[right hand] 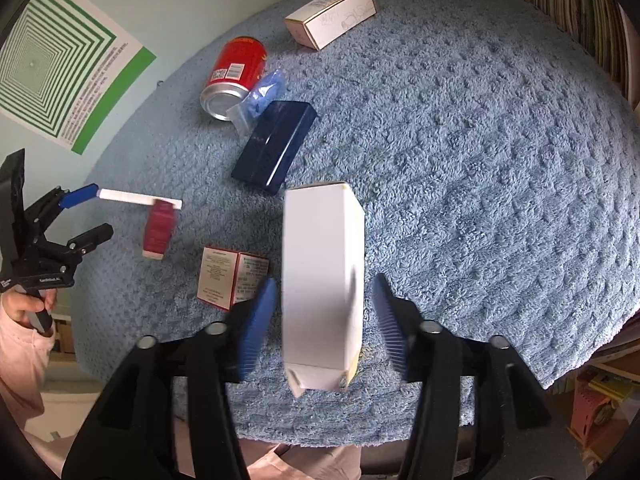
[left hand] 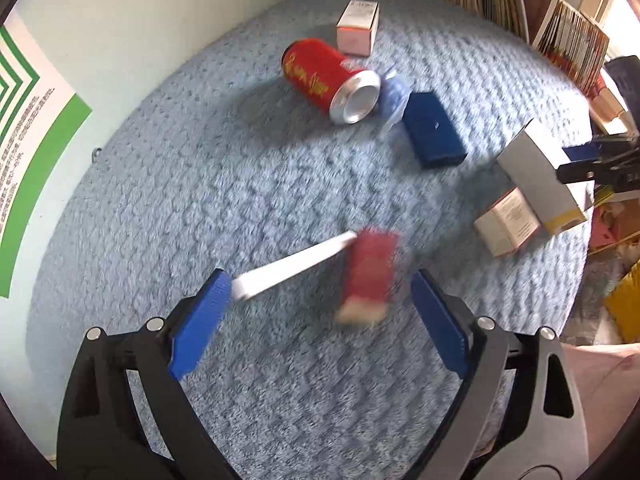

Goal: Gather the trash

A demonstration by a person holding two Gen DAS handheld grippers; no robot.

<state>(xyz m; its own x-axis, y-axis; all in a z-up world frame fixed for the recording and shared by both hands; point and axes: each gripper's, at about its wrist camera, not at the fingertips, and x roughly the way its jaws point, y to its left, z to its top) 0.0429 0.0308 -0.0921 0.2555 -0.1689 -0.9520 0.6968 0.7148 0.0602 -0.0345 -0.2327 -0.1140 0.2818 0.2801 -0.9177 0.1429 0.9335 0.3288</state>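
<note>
The white carton (right hand: 323,280) with yellow edges lies between the fingers of the right gripper (right hand: 323,322). Its jaws stand wide, and a gap shows on each side of the carton, so the pads do not press it. The carton is blurred.

The small red box (left hand: 368,274) with its open white flap (left hand: 294,266) is between the fingers of the left gripper (left hand: 320,316). These jaws are also wide; the flap's end is at the left pad (left hand: 200,320), but whether it touches is not clear. The box is blurred as well.

Everything is over a blue towel cloth (right hand: 500,160). Just beside the carton lies a small white and red box (right hand: 232,276). Farther off are a dark blue box (right hand: 276,146), a red can (right hand: 234,76) on its side with a blue plastic bag (right hand: 260,94) touching it, and a long white box (right hand: 332,16) near the far edge.
</note>
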